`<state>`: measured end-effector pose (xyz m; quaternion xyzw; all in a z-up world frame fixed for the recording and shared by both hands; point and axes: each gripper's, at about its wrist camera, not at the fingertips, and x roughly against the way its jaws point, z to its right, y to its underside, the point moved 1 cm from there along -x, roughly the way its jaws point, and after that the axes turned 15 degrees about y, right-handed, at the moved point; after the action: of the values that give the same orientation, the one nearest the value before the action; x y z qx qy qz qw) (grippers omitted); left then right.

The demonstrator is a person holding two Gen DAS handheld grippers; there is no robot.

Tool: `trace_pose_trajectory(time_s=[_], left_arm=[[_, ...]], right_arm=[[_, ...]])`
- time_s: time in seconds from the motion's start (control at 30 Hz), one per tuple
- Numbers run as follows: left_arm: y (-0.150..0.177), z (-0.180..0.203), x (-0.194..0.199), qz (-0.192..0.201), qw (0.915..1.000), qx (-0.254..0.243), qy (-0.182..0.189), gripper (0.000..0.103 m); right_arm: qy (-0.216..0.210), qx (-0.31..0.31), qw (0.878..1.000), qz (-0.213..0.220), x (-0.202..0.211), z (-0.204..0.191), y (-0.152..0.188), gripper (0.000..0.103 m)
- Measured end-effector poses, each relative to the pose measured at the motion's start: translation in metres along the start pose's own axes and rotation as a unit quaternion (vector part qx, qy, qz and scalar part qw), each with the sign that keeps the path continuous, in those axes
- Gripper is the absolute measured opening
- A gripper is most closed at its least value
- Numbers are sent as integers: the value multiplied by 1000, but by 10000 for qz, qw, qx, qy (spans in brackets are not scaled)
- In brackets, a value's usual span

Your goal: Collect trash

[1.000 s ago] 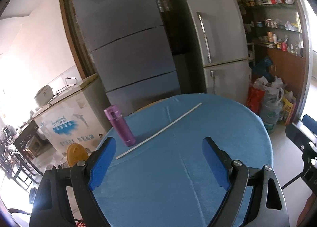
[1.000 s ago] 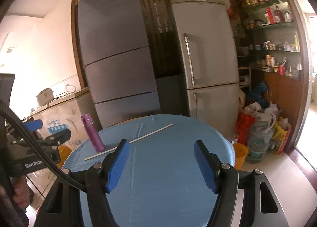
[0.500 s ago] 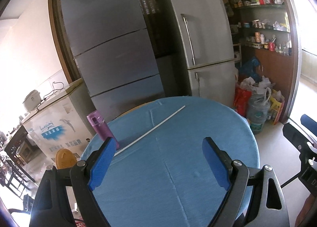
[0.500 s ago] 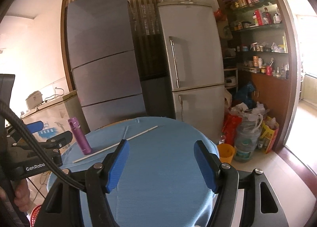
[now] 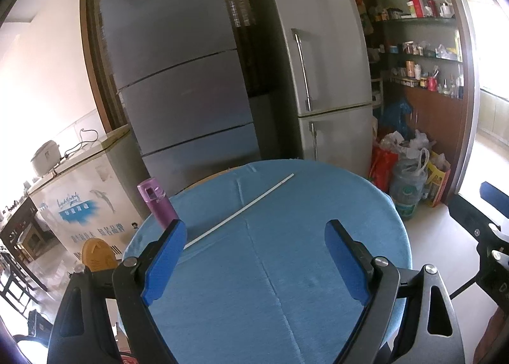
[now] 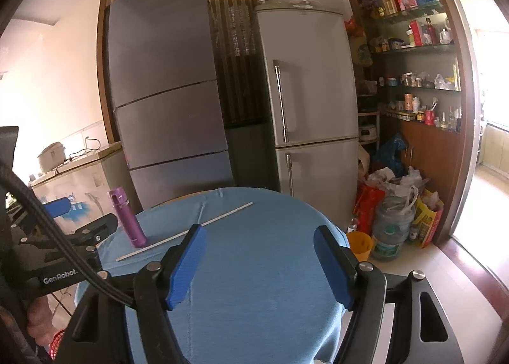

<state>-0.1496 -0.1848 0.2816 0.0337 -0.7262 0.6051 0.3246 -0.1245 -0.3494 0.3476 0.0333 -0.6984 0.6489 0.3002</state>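
**Both grippers hang over the blue table, nothing in either**

The purple bottle's (image 5: 156, 205) foot is hidden behind the left gripper's (image 5: 253, 257) near finger in the left wrist view, and so is the near end of the white stick (image 5: 241, 208). What lies heaped in the bags (image 6: 397, 205) by the shelves is too jumbled to make out. No loose scrap on the cloth can be told from here.

The stick lies slantwise across the blue tablecloth (image 5: 286, 268), ahead of both tools and toward their left; the bottle stands upright just beside its near end, close to the table's left edge. An orange bin (image 6: 359, 244) sits on the floor past the table's right edge.

The left gripper's jaws stand wide apart and bare, clear of the cloth. The right gripper (image 6: 259, 263) is spreading its jaws, with nothing between them and nothing touched.
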Motion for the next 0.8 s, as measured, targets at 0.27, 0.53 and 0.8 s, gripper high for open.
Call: trace_pose_trajectory(time_s=[0.27, 0.53, 0.8], left_arm=[[11, -23, 14, 128, 9997, 220, -13, 89], [23, -52, 31, 266, 9988, 376, -182, 89], [36, -77, 46, 350, 9979, 511, -212, 89]], right_arm=[[-56, 220, 9997, -5, 13, -29, -4, 74], [-237, 368, 9990, -95, 20, -60, -2, 74], [-380, 592, 9974, -138, 31, -95, 8, 74]])
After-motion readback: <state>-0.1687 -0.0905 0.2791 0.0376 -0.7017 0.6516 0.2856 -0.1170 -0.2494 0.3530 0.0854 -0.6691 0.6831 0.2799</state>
